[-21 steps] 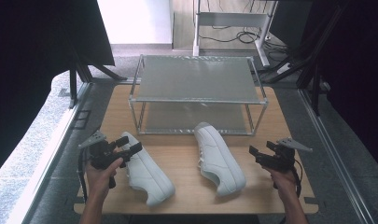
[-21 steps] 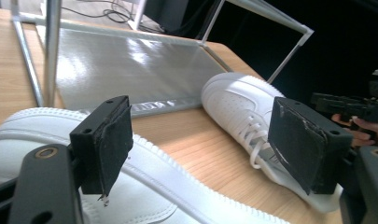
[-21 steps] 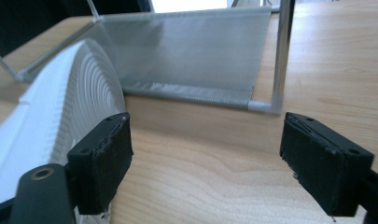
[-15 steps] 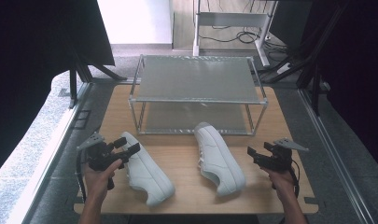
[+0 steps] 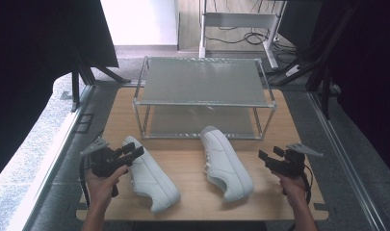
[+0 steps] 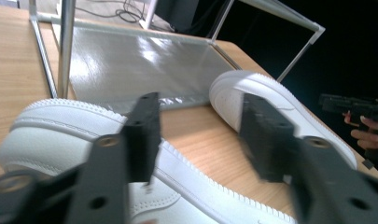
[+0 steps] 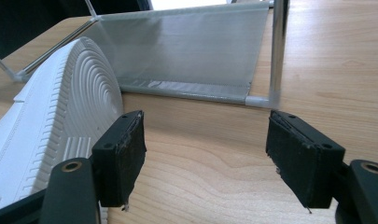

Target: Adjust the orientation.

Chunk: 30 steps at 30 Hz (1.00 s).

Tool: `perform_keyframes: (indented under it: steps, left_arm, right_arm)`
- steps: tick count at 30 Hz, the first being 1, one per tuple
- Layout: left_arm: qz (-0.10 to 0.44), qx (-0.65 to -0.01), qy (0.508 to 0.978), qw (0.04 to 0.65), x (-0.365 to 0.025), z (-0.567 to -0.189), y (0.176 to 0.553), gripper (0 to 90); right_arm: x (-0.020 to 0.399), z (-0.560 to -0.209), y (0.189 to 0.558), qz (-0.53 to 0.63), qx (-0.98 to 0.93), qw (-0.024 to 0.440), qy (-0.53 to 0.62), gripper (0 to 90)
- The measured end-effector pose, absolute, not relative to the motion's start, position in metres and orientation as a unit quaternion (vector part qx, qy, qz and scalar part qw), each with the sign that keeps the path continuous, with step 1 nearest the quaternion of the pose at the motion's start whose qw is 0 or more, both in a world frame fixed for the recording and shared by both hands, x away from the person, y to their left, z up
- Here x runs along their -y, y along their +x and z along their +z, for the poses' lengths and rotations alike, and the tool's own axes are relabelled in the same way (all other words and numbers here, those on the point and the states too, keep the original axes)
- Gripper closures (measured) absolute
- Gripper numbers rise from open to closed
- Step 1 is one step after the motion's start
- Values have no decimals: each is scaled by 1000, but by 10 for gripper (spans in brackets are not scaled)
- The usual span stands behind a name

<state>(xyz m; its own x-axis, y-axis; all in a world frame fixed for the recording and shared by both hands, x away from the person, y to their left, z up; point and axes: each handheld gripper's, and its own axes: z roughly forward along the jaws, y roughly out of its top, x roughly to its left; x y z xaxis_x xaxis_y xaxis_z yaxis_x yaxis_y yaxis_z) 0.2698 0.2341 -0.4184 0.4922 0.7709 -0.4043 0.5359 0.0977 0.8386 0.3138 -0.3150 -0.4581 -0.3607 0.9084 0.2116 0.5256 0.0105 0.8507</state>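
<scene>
On the pale wooden surface point(image 5: 192, 168), your left tongs point(image 5: 135, 153) gape open over the near left white leather sneaker point(image 5: 151, 175); straddle its heel before squeezing. Right tongs point(image 5: 268, 155), open, hover empty beside the right white sneaker point(image 5: 226, 163); beyond, the metal-framed two-tier shoe rack point(image 5: 202, 82) waits.

This looks like a lab or test room set up for recording. A wooden table point(image 5: 192, 168) sits between black curtains point(image 5: 43, 53). Behind the table, loose cables point(image 5: 240, 36) trail over the floor beside a white metal stand point(image 5: 236, 20). Dark frame bars point(image 5: 77, 77) flank the table.
</scene>
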Motion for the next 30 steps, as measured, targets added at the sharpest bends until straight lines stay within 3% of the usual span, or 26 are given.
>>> perform_keyframes:
  steps: [1,10,24,30]
  left_arm:
    - [105,-492,666,551,-234,-418,270,605]
    - [84,-480,671,559,-233,-416,272,843]
    - [95,-495,660,557,-253,-410,250,884]
    - [72,-523,661,533,-264,-439,221,894]
  right_arm:
    - [317,-457,314,469,-679,208,526,296]
    - [318,-461,313,459,-683,198,532,296]
    - [321,-466,313,455,-677,181,550,296]
    - [320,-468,312,459,-678,176,546,296]
